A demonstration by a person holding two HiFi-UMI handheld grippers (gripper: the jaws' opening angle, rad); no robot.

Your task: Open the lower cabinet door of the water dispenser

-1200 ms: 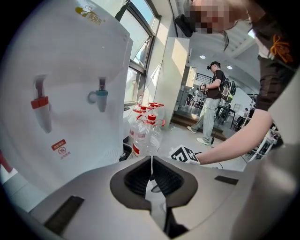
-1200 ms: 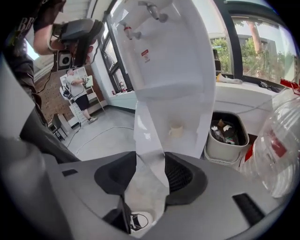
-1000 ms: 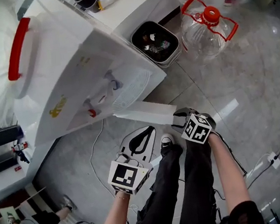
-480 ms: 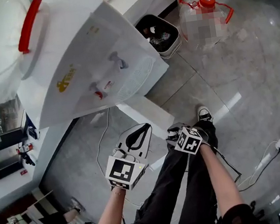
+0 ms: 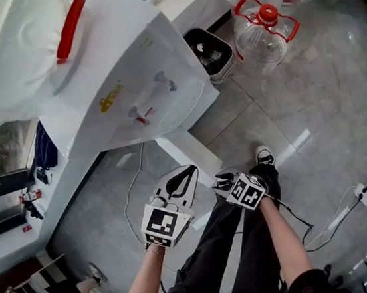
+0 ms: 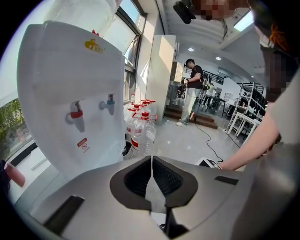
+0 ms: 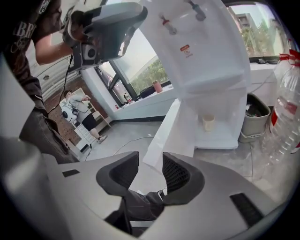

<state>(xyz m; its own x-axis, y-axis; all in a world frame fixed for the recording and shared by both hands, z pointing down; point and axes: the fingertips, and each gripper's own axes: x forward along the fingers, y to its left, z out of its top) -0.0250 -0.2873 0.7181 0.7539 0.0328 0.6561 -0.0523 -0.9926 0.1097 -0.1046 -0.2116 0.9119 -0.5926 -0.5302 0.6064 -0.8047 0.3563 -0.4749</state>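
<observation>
We see the tall white plastic water dispenser (image 5: 128, 83), with its red and blue taps, standing on the grey tiled floor (image 5: 313, 112). Its flat white lower cabinet door (image 5: 187, 152) is already swung wide, reaching out over the floor towards us. The right gripper view looks past the door's edge into the open compartment, where a small pale paper cup (image 7: 208, 123) sits on the inner shelf, so we judge the opening itself to be done. The right gripper (image 7: 150, 161) hangs near the door's free edge without touching it. Its fingers (image 7: 177, 174) stand partly apart and have just been closing, with only air between them and the door showing beyond the gap. That fits a tool with nothing left to pull. The left gripper (image 6: 151, 159) is held beside it over our dark trouser legs, well clear of the cabinet, and its fingers (image 6: 137, 178) are pressed together on nothing, as this job seems to need only one tool. Behind the dispenser, a dark waste bin (image 5: 210, 53) and clear water bottles with red caps (image 5: 265, 28) stand out of the door's swing.
</observation>
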